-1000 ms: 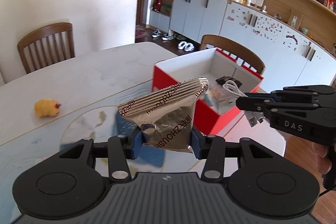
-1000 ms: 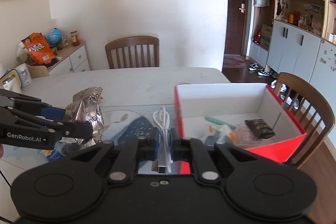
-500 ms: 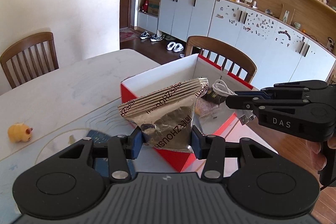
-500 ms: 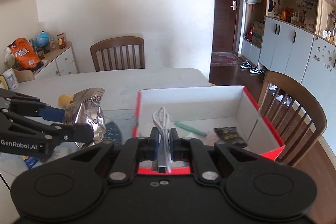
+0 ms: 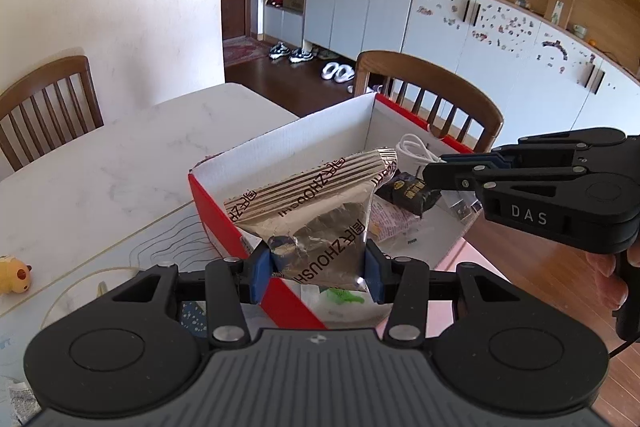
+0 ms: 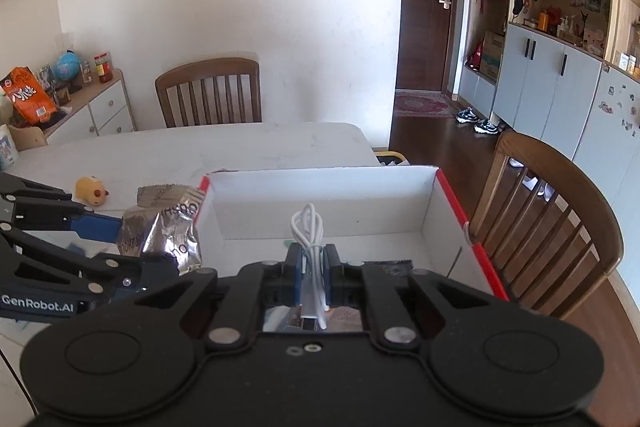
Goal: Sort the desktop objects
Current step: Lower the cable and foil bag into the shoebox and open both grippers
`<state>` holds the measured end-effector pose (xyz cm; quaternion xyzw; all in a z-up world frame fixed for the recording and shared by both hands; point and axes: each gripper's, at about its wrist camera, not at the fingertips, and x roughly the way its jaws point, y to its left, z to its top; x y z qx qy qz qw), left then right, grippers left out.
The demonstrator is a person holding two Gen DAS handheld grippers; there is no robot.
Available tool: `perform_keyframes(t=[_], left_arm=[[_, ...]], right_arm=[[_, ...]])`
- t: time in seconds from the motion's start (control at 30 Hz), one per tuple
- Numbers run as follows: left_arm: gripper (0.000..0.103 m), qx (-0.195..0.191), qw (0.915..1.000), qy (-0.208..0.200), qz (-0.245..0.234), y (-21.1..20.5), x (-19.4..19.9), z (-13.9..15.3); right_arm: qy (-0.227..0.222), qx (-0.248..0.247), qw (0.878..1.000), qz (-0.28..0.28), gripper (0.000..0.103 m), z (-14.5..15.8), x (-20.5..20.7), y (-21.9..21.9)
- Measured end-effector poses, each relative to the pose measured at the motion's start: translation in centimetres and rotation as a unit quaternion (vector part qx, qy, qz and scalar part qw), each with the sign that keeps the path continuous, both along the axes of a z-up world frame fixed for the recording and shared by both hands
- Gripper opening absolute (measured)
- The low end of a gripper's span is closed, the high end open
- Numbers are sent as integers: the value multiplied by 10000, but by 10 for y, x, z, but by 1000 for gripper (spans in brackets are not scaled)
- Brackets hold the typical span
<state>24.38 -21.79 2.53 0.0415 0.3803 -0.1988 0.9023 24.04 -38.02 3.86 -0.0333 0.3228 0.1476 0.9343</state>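
Left wrist view: our left gripper (image 5: 316, 267) is clamped on the foil packet (image 5: 316, 215), which hangs over the near wall of the red box (image 5: 224, 211). Let go here, it could catch that wall and fall outside.

Right wrist view: our right gripper (image 6: 312, 267) pinches the white cable (image 6: 308, 227) above the box; its loose loops could snag on release.

The red box (image 6: 456, 211) stands open-topped at frame centre; its back half is bare, a dark packet (image 5: 408, 189) lies near the front, and a chair (image 6: 560, 211) crowds its right wall.
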Motion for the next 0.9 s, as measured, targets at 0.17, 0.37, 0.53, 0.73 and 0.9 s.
perform_keyframes(t=[0.17, 0.37, 0.53, 0.73, 0.9], left_arm=[[45, 160, 9999, 60, -3, -14, 18, -7], [45, 359, 9992, 168, 18, -29, 36, -17], [45, 488, 9983, 300, 39, -38, 53, -20], [45, 687, 9951, 705, -8, -46, 80, -31], [45, 898, 9917, 916, 82, -52, 98, -41]], right_arm=[[85, -14, 9999, 53, 9, -4, 19, -7], [205, -14, 9997, 141, 9, -10, 38, -10], [193, -104, 9995, 224, 9, -14, 49, -9], [330, -192, 9987, 343, 9, -22, 66, -5], [602, -221, 9976, 257, 9, -38, 87, -4]])
